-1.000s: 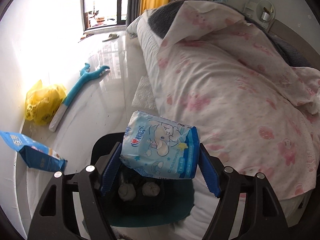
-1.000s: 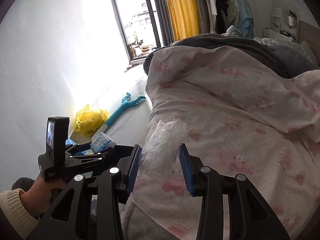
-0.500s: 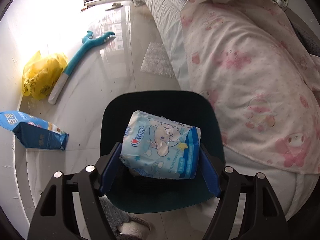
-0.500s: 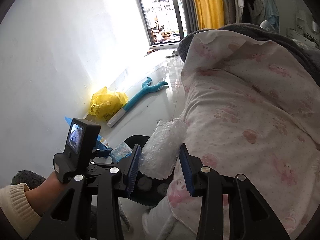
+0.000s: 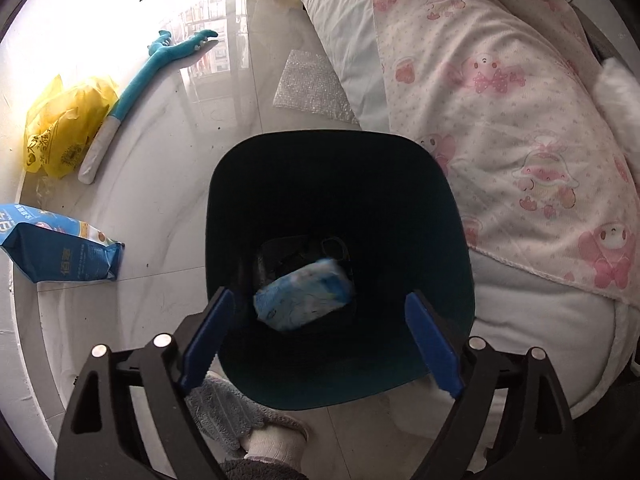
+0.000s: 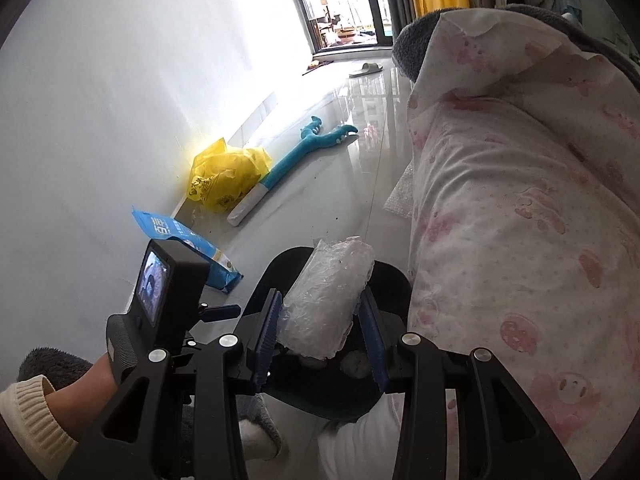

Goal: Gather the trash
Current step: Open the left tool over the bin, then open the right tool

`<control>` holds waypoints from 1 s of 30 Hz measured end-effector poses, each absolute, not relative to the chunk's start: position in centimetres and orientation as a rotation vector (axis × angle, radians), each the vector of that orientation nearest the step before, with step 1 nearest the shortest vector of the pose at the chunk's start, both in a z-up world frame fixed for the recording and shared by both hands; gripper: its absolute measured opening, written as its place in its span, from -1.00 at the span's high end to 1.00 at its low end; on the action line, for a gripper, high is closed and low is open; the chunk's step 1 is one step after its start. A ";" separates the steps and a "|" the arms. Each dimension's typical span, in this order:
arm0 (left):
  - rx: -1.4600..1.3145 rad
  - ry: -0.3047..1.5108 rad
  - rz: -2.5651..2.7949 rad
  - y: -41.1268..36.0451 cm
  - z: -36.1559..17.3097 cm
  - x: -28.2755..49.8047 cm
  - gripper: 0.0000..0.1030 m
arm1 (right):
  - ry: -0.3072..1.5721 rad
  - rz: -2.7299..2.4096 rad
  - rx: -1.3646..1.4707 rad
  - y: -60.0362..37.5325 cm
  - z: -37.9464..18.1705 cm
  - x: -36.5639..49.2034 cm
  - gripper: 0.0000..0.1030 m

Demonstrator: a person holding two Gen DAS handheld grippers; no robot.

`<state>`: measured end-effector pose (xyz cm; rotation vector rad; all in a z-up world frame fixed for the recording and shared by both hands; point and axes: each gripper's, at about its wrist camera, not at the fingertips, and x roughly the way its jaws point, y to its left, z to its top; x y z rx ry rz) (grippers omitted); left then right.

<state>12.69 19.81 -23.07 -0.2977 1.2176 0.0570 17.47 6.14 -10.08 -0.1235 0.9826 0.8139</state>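
- Bin [image 5: 340, 208], dark with a teal rim, stands on the floor against the bed [image 5: 500, 120]; the blue-and-white tissue pack [image 5: 304, 298] lies blurred inside it, toward 6 o'clock of the opening.
- Left gripper [image 5: 320, 336] has its jaws spread wide after just opening; nothing sits between the blue pads, which hang clear over the bin's near rim.
- Right gripper [image 6: 320, 336] is pinching a crumpled wad of clear plastic wrap [image 6: 328, 300], both pads pressed into its sides, over the bin's near edge.
- Risk, as I judge it: the wad is light and springy, so letting go before it is over the middle of the opening could send it off the rim onto the floor or against the quilt at 3 o'clock.
- Risk: both tools crowd one opening; the left camera housing [image 6: 168, 280] sits at 9 o'clock of the wad and could be knocked.
- Left wrist view alone shows the pack inside the bin, and the bubble-wrap sheet [image 5: 312, 88] most fully, at 12 o'clock.
- Right wrist view alone shows the held wad whole and the person's hand [image 6: 92, 384].
- Both show the yellow bag [image 5: 64, 128] and blue packet [image 5: 56, 252] still on the floor.
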 end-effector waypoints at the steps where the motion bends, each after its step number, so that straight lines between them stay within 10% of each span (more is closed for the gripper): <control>1: -0.297 1.211 0.050 20.0 -22.9 12.4 -0.77 | 0.995 0.811 -0.124 6.5 -10.4 17.6 0.22; 30: -0.168 0.811 0.141 25.0 -12.2 6.2 -0.54 | 1.183 0.738 -0.205 14.3 -19.9 17.6 0.21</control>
